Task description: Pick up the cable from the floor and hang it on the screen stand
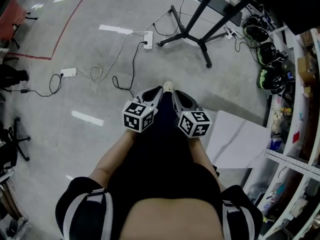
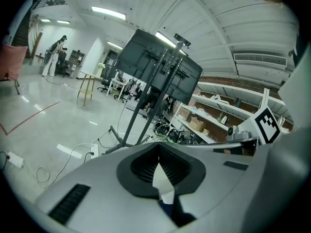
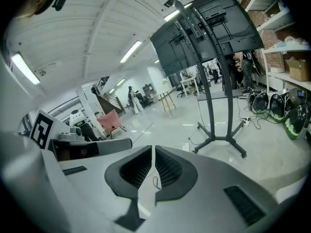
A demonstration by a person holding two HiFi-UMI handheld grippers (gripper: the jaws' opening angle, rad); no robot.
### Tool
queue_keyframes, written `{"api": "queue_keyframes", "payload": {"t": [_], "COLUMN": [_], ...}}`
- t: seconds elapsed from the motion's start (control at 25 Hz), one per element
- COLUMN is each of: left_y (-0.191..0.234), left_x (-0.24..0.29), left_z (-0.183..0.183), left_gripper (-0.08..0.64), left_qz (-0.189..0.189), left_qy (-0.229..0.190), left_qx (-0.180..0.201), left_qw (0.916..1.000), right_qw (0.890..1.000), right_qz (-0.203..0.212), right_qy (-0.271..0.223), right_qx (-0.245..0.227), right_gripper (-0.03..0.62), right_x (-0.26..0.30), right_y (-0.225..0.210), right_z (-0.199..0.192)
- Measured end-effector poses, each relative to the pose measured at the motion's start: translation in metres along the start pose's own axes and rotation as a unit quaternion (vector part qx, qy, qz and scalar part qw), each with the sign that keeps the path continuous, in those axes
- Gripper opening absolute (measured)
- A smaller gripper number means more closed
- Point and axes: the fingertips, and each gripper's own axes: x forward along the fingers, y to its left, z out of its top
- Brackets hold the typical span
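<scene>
A thin black cable [image 1: 133, 64] runs over the grey floor from a white power strip [image 1: 147, 39] and loops near my grippers. A white cable [image 1: 107, 63] lies beside it. The black screen stand [image 1: 192, 34] has its wheeled base at the top of the head view; its screens [image 2: 146, 57] and poles [image 3: 211, 81] rise ahead. My left gripper [image 1: 160, 89] and right gripper [image 1: 174, 92] are held side by side close to the body, well above the floor. Both are shut with nothing held [image 2: 158, 147] [image 3: 154, 152]. A small loop of the black cable [image 3: 155, 182] shows below the right jaws.
Shelves with helmets [image 1: 267, 79] line the right side. A white sheet [image 1: 235, 139] lies on the floor at the right. A white adapter [image 1: 68, 72] with cables sits at the left, a chair base [image 1: 17, 139] further left, and a red chair [image 1: 12, 16] at the top left.
</scene>
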Motion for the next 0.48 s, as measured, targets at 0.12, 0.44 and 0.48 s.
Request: {"api": "queue_keyframes", "payload": {"t": [0.12, 0.44, 0.48], "left_y": [0.008, 0.033, 0.036], "left_x": [0.01, 0.056, 0.063], "left_z": [0.008, 0.035, 0.04], "left_gripper": [0.008, 0.008, 0.008], "left_qz": [0.009, 0.034, 0.034], "left_qy": [-0.001, -0.002, -0.002], "left_qx": [0.0, -0.002, -0.001], "left_qw": [1.0, 0.9994, 0.9994], "right_qw": [1.0, 1.0, 1.0], "right_qz": [0.012, 0.026, 0.026], "right_qy": [0.006, 0.01, 0.012], "right_qx": [-0.001, -0.003, -0.003], "right_gripper": [0.026, 0.026, 0.026], "right_x": [0.013, 0.045, 0.049], "right_y": [-0.006, -0.039, -0.045], "right_z": [0.008, 0.044, 0.049]}}
